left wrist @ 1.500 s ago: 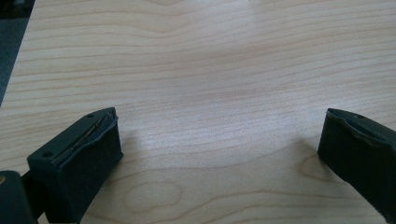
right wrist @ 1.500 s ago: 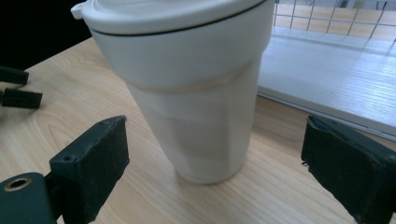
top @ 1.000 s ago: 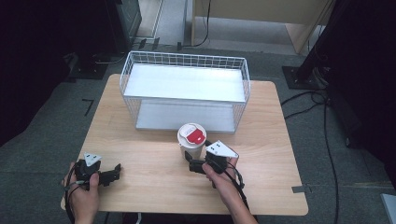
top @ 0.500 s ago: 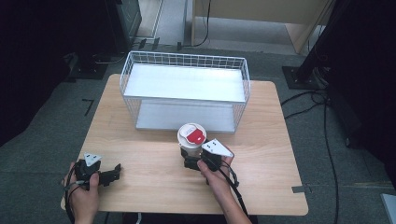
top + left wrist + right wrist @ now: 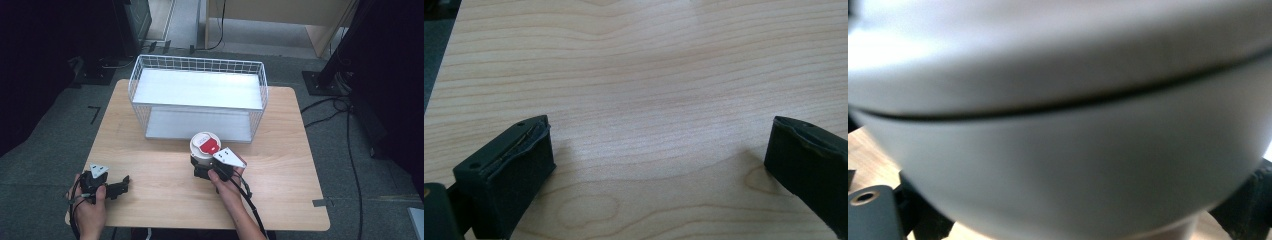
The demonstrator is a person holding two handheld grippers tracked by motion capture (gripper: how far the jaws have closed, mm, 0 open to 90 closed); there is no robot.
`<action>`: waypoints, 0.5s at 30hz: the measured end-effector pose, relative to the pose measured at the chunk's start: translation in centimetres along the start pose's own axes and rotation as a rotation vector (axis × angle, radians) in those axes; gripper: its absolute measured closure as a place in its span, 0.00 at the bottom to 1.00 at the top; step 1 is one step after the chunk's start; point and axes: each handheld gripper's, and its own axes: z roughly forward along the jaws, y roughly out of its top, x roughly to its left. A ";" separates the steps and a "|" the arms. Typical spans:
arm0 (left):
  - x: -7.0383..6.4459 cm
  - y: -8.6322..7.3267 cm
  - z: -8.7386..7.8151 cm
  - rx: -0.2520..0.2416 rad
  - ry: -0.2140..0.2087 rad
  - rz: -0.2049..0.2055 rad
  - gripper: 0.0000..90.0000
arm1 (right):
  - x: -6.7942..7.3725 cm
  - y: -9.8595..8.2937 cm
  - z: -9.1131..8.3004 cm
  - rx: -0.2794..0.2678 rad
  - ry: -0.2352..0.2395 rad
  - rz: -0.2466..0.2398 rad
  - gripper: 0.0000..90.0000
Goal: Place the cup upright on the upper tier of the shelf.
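A white cup with a red-labelled lid stands upright on the wooden table, just in front of the wire basket. My right gripper sits low at the cup's base, open, with one jaw on each side of it. In the right gripper view the cup's white wall is blurred and very close, and the right gripper has its jaws at the bottom corners; contact cannot be made out. My left gripper rests near the table's front left, and its own view shows the left gripper open over bare wood.
A white wire basket with a flat white floor stands across the back half of the table. Cables and a black stand base lie on the grey floor to the right. Bare wood lies between the two grippers.
My right gripper has slid forward and left toward the cup, so its jaws now flank the cup's base. The cup and the left gripper have stayed put.
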 end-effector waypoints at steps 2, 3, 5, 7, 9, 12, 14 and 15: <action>0.0 0.0 0.0 0.000 0.000 0.000 0.00 | 0.2 0.0 -0.1 -0.017 -0.021 -0.029 0.09; 0.0 0.0 0.0 0.000 0.000 0.000 0.00 | 0.3 0.1 -0.2 -0.023 -0.024 -0.030 0.09; 0.0 0.0 0.0 0.000 0.000 0.001 0.00 | 0.2 0.1 -0.4 -0.037 -0.002 -0.004 0.10; 0.0 0.0 0.0 0.000 0.000 0.000 0.00 | 0.2 0.2 -0.6 -0.054 0.010 0.017 0.10; 0.0 0.0 0.0 0.000 0.000 0.000 0.00 | 0.3 0.3 -0.7 -0.063 0.009 0.009 0.10; 0.0 0.0 0.0 0.000 0.000 0.001 0.00 | 0.6 0.7 -1.0 -0.090 0.007 0.004 0.10; 0.0 0.0 0.0 0.000 0.000 0.000 0.00 | 0.9 1.4 -1.3 -0.121 0.002 -0.007 0.10; 0.0 0.0 0.0 0.000 0.000 0.001 0.00 | 1.0 1.6 -1.4 -0.130 0.000 -0.011 0.10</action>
